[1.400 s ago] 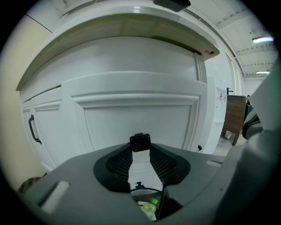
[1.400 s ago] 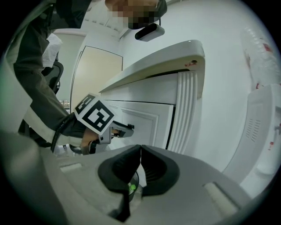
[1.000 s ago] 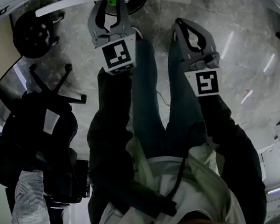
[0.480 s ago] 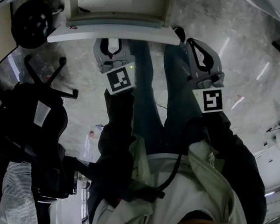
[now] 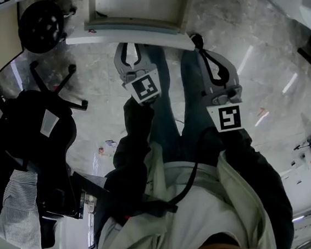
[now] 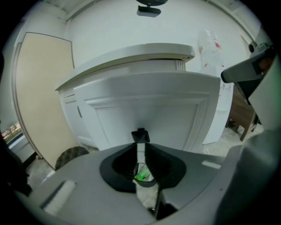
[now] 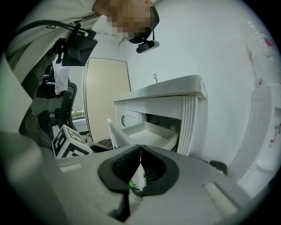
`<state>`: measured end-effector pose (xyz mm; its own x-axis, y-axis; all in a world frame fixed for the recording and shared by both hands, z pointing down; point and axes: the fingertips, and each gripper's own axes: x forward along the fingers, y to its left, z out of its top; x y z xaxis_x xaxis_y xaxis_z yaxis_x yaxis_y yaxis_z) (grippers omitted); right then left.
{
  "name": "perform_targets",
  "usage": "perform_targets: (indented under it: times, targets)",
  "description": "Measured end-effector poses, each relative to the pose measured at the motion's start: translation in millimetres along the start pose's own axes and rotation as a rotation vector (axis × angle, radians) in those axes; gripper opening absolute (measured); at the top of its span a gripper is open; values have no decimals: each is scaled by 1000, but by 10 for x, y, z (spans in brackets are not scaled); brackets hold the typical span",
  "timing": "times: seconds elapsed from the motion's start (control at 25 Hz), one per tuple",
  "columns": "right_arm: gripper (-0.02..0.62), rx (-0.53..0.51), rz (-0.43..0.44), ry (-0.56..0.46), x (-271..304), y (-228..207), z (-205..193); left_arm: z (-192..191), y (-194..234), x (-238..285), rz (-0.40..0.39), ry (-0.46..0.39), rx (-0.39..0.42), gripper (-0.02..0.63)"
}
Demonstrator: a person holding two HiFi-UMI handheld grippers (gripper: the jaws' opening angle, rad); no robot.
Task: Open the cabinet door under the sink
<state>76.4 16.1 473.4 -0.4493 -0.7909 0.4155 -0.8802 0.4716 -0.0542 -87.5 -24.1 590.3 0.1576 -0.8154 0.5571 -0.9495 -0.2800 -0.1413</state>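
black office chair (image 5: 40, 133) at left on grey marbled floor (image 5: 257, 38), grey striped cloth (image 5: 18, 213) draped over the chair's back, round black stool-like object (image 5: 40, 25) beyond it, tall beige door panel (image 6: 39, 101) beside the white cabinets

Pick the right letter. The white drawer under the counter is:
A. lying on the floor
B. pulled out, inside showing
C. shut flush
B: in the right gripper view the drawer stands out from the cabinet, with its bare inside in sight.

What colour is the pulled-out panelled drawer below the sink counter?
White. The pulled-out panelled drawer shows best in the right gripper view.
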Motion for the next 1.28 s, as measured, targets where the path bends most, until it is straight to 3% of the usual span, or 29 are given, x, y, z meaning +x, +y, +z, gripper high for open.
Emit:
perform_targets:
  times: [0.04,0.2,0.32,0.48,0.8,1.04,1.28]
  targets:
    - [3,6,2,-1,-11,41,24,-67,12,-88,24,25,-27,12]
    - [3,25,22,26,-25,224,6,-250,3,-391,25,114,-96,6]
    - [3,29,37,42,-16,322,-31,-134,27,-451,3,93,-104,5]
    - [3,34,60,49,17,442,-52,16,172,-439,-12,24,-220,6]
    - [3,16,99,74,134,582,-148,31,196,-395,-32,-17,-253,6]
    - [3,2,122,90,322,684,-232,-32,158,-405,-52,19,-230,6]
    - [3,-21,67,93,569,627,-222,-85,208,-403,-57,33,-225,6]
